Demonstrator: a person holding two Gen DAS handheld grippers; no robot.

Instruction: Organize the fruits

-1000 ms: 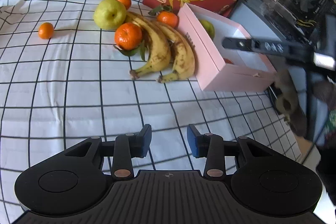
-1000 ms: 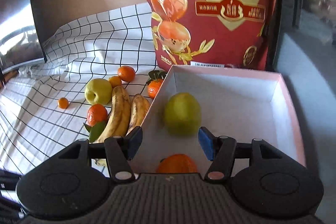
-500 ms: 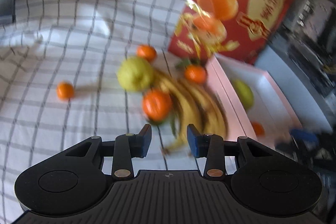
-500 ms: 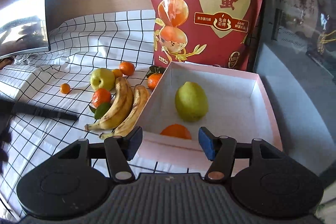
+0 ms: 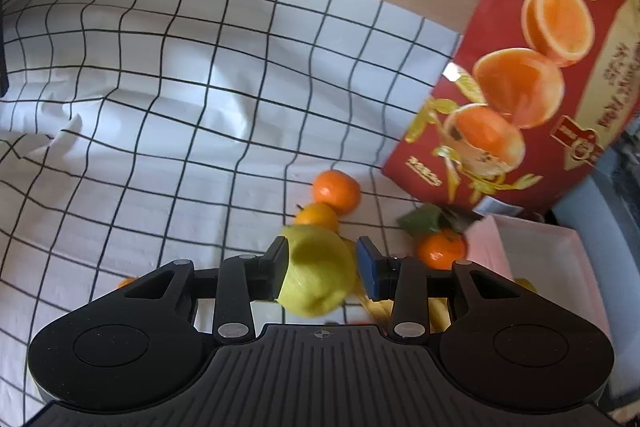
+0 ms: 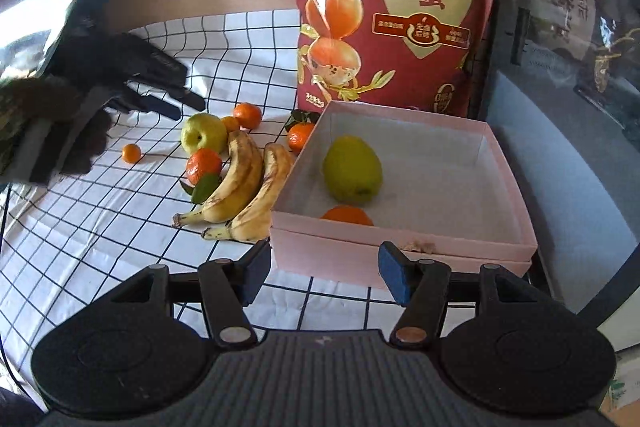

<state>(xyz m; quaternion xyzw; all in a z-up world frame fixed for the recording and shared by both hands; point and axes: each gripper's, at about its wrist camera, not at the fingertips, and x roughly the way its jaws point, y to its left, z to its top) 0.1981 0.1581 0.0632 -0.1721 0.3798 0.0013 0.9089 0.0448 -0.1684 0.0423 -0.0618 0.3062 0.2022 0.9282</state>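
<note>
A white cloth with a black grid [image 6: 100,227] covers the table. The right claw [image 6: 325,277] hangs nearest, its jaws apart with nothing between them, just before the pink box [image 6: 400,255]. Inside the box lie a green pear [image 6: 352,169] and an orange [image 6: 347,215]. Left of the box two bananas [image 6: 240,187] lie side by side, touching a tangerine with a leaf [image 6: 204,166]. Behind them sits a yellow-green apple [image 5: 316,271]; the left claw [image 5: 322,269] hovers over it with narrow open jaws, the apple seen between the pads, but contact cannot be told. Farther back small tangerines [image 6: 247,115] lie before a red bag [image 6: 396,7] that stands against the wall.
</note>
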